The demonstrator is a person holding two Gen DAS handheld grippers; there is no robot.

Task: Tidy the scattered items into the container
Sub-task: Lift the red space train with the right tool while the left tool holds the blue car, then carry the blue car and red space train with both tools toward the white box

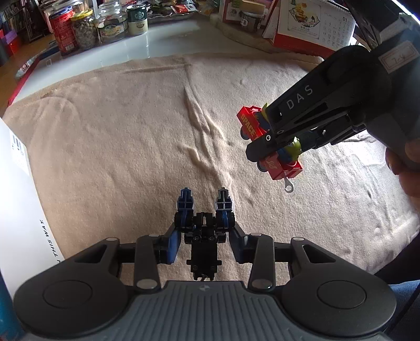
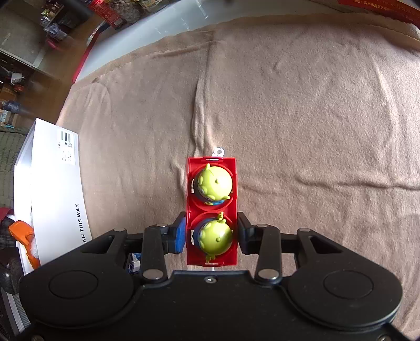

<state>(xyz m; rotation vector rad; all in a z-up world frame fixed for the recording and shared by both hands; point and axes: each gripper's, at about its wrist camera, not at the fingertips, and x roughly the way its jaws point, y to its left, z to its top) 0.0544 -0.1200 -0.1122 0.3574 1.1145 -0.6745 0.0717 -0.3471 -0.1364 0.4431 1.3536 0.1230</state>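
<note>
My left gripper [image 1: 205, 245] is shut on a black and blue toy robot [image 1: 204, 228], whose two blue legs stick out past the fingers above the beige blanket [image 1: 118, 144]. My right gripper [image 2: 211, 236] is shut on a red toy wagon [image 2: 212, 209] that carries two green alien figures, one at the front [image 2: 214, 182] and one between the pads. In the left wrist view that right gripper [image 1: 267, 137] hangs at the upper right with the red wagon [image 1: 248, 123] lifted off the blanket. The white box [image 2: 55, 183] lies at the left, and its wall [image 1: 18, 199] also borders the left wrist view.
An orange toy [image 2: 22, 233] lies inside the white box. Jars and cans [image 1: 99, 26] stand at the far left of the table, a desk calendar [image 1: 312, 23] at the far right. A person's hand [image 1: 404, 168] grips the right tool. The blanket has a raised fold [image 1: 202, 131].
</note>
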